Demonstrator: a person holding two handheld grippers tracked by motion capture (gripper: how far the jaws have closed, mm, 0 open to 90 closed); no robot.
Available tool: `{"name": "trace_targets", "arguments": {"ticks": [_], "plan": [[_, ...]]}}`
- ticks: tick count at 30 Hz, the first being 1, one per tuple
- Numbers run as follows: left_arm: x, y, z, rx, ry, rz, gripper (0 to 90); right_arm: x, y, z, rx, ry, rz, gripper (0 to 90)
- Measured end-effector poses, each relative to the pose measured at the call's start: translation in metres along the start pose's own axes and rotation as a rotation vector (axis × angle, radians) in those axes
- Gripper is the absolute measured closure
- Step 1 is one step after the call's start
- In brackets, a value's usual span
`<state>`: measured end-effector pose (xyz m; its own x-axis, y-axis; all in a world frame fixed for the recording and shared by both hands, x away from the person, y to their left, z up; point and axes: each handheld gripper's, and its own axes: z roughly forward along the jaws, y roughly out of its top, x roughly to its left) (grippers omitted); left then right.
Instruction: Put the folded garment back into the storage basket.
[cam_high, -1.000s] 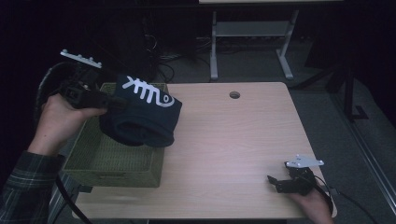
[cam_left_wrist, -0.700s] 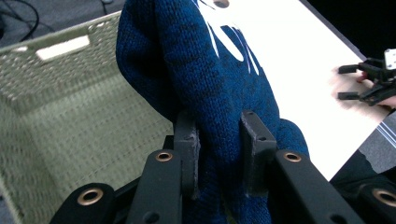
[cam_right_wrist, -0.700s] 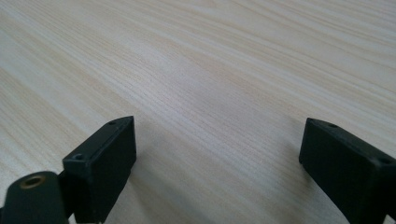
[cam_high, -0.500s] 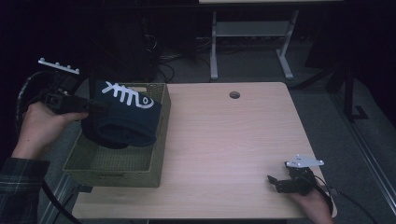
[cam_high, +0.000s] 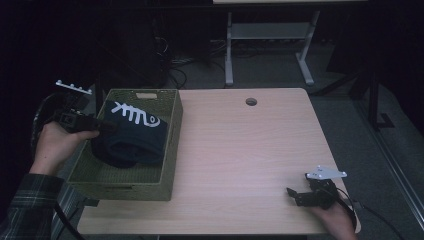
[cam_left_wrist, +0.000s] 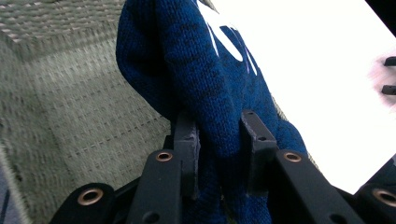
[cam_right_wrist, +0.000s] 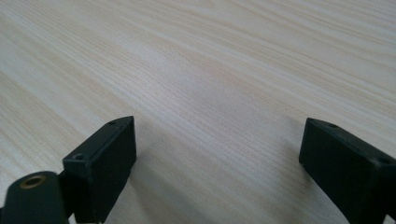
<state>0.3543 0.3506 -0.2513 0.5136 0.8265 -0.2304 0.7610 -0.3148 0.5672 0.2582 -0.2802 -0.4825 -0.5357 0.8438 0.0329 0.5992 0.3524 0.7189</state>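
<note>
Sweater lowered into the basket, not yet let go

The left gripper (cam_left_wrist: 219, 154) was clamped on a fold of the dark blue knit sweater (cam_high: 131, 134), its jaws pinching the fabric from both sides at the basket's left wall. The sweater, with a white fishbone pattern on top, sat bundled inside the green woven basket (cam_high: 165, 150), toward its far-left part, and appeared to rest on the bottom. The basket stood on the left edge of the wooden table (cam_high: 250, 150). The placing looked nearly done; what seemed left was to release the fabric and lift the gripper out. The right gripper (cam_high: 295, 196) rested at the table's near-right corner, jaws wide apart over bare wood, well apart from the basket.
</note>
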Motion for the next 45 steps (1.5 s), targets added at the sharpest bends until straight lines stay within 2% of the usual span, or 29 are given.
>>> {"name": "trace_targets", "arguments": {"ticks": [7,12,15,18,21,26,29,31,34,36,39,42,45], "plan": [[0.005,-0.007,0.013,0.032,-0.002,-0.006,71.8,0.0,0.0,0.0,0.0,0.0,0.0,10.6],[0.009,-0.011,0.027,0.038,-0.046,-0.018,71.8,0.0,0.0,0.0,0.001,-0.001,0.002,10.7],[0.011,-0.012,0.036,0.051,-0.05,-0.012,71.8,0.0,0.0,0.0,0.001,-0.003,0.003,10.7],[0.02,-0.013,0.044,0.07,-0.055,-0.011,71.6,0.0,0.0,0.0,0.001,-0.004,0.004,10.7],[0.029,-0.017,0.052,0.068,-0.06,-0.022,71.4,0.0,0.0,0.0,0.001,-0.004,0.004,10.7],[0.044,-0.022,0.061,0.078,-0.003,-0.01,69.5,0.0,0.0,0.0,0.001,-0.004,0.004,10.7],[0.052,-0.026,0.064,0.074,0.01,-0.023,67.5,0.0,0.0,0.0,0.001,-0.004,0.005,10.7],[0.055,-0.027,0.065,0.078,0.036,-0.024,65.5,0.0,0.0,0.0,0.001,-0.005,0.005,10.7],[0.058,-0.027,0.066,0.078,0.085,-0.023,60.0,0.0,0.0,0.0,0.001,-0.005,0.004,10.7],[0.058,-0.027,0.066,0.079,0.132,-0.035,55.7,0.0,0.0,0.0,0.001,-0.006,0.005,10.7],[0.06,-0.027,0.063,0.071,0.18,-0.042,50.3,0.0,0.0,0.0,0.0,-0.006,0.003,10.7],[0.06,-0.028,0.061,0.071,0.214,-0.047,46.2,0.0,0.0,0.0,-0.002,-0.006,0.0,10.7],[0.059,-0.028,0.057,0.051,0.208,-0.056,42.9,0.0,0.0,0.0,-0.001,-0.006,0.001,10.7]]}}
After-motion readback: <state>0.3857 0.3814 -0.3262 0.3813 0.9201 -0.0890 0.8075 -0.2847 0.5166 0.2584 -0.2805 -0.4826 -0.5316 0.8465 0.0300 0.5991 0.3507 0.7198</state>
